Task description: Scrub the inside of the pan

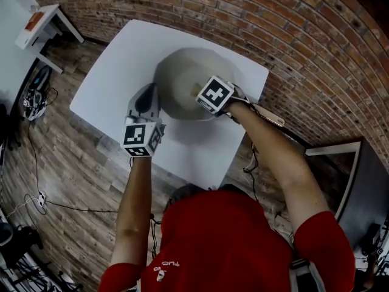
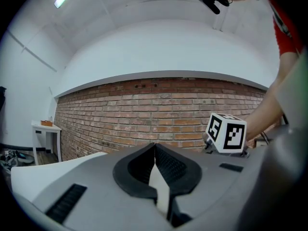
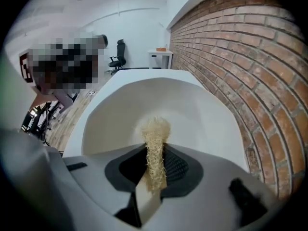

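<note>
A wide pale grey pan stands on the white table. My right gripper is over the pan's right half, shut on a pale yellow fibrous scrubber whose tuft points down into the white pan interior. In the right gripper view the jaws of the right gripper pinch the scrubber's middle. My left gripper rests just outside the pan's left rim. In its own view the left gripper has its jaws together with nothing seen between them.
A brick wall runs close behind the table. A beige bar sticks out past the right hand at the table's edge. A small white side table and cables are at the far left on the wood floor.
</note>
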